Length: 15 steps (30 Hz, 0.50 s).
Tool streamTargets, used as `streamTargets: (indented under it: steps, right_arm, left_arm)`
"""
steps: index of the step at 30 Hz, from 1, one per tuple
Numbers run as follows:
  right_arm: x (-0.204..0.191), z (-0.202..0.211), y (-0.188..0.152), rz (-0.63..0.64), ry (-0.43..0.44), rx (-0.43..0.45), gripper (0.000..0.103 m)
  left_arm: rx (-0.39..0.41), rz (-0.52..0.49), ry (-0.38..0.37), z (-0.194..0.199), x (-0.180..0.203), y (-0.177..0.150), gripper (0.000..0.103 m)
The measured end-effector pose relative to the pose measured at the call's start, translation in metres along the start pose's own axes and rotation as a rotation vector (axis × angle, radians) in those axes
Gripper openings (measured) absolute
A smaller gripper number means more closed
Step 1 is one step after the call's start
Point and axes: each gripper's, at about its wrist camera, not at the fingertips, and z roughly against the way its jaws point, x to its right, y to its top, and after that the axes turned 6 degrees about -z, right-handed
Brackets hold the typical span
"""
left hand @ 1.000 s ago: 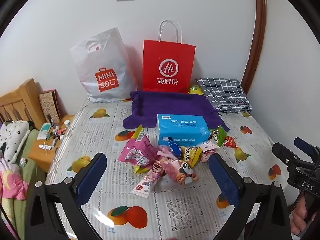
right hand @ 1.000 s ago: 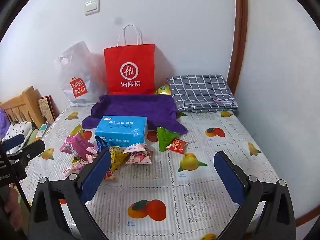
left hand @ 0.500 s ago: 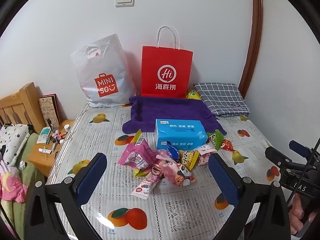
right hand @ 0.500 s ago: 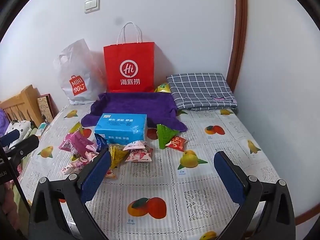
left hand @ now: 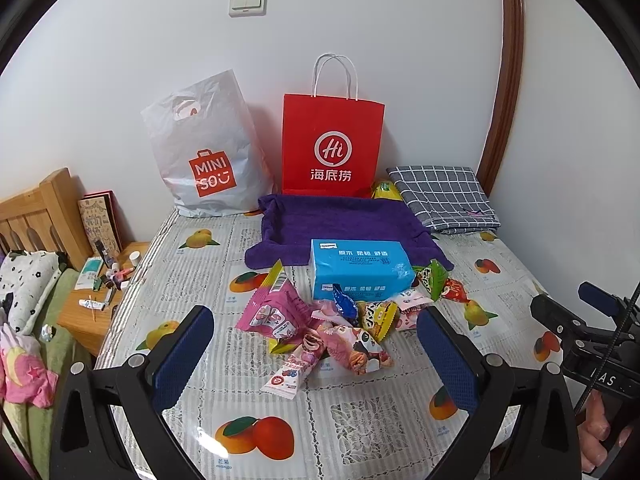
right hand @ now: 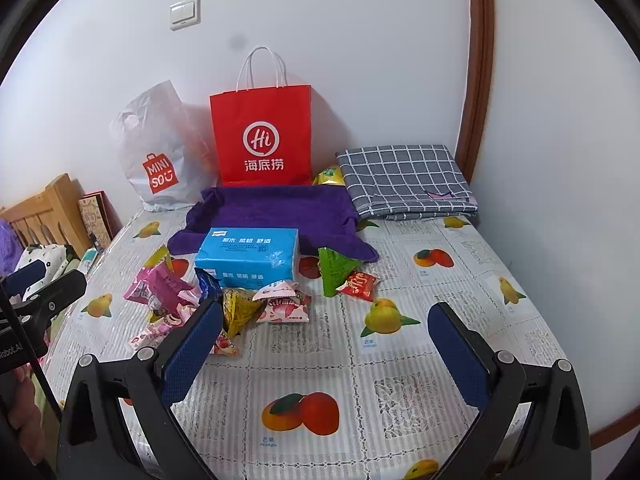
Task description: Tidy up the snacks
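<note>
Glossy foil snack packets point(left hand: 320, 332) are catching light on a shiny plastic tablecloth point(left hand: 248, 412). A fuzzy purple towel point(left hand: 340, 220) is looking matt beside smooth red paper bag point(left hand: 332, 144), crinkly plastic bag point(left hand: 204, 152), checked cloth point(right hand: 404, 180) and wooden headboard point(left hand: 36, 216).

Left tool point(left hand: 316, 344) and right tool point(right hand: 326, 338), both wide apart, empty, side by side, level.

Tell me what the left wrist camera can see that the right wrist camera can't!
Only the left wrist view shows the small wooden side table with little bottles, and the pink star cloth. Only the right wrist view shows the curved wooden trim low on the wall. Both show the red bag, blue tissue pack, snack pile and open tongs.
</note>
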Motion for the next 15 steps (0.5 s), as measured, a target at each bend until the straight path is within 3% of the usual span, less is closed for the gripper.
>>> streamTargets:
  steps: [15]
  right_arm:
    - [0.0012,0.0014,0.0001,-0.012,0.0,0.004,0.102]
  left_arm:
    - [-0.001,-0.01,0.002,-0.0016,0.0017,0.0007,0.102]
